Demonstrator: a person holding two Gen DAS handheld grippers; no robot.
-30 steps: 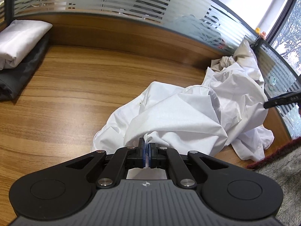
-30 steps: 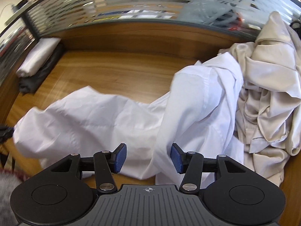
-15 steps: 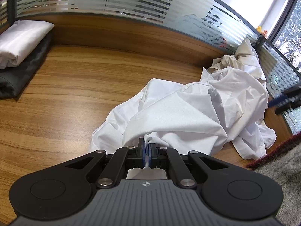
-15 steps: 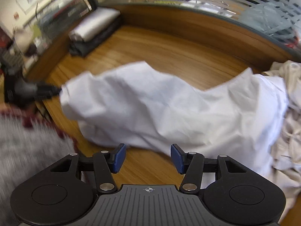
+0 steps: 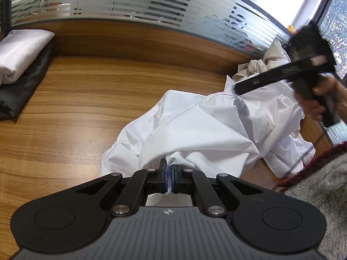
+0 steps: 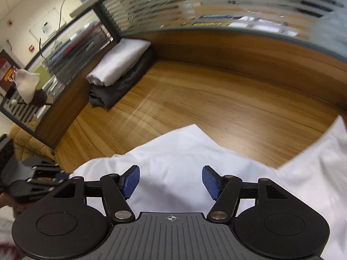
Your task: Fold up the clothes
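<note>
A crumpled white shirt (image 5: 195, 130) lies on the wooden desk (image 5: 86, 97). My left gripper (image 5: 169, 169) is shut on a bunched fold at the shirt's near edge. In the left wrist view a hand holds my right gripper (image 5: 236, 88) at the right, over the shirt's far part. From the right wrist view, my right gripper (image 6: 170, 179) hovers over smooth white shirt cloth (image 6: 173, 158). Its jaws are opening and the blue pads (image 6: 130, 181) touch nothing. The left gripper (image 6: 63, 175) shows at the left edge there.
A folded white garment (image 6: 117, 62) rests on a folded dark one (image 6: 117, 86) in the desk's far left corner. Beige clothes (image 5: 273, 54) are heaped behind the shirt at the right. A wood-and-glass partition (image 5: 130, 10) bounds the desk. Grey fuzzy fabric (image 5: 321, 184) is at near right.
My right gripper swung left across the shirt, now facing the folded stack, with its jaws wider. It has come into the left wrist view at the right. The left gripper stayed put.
</note>
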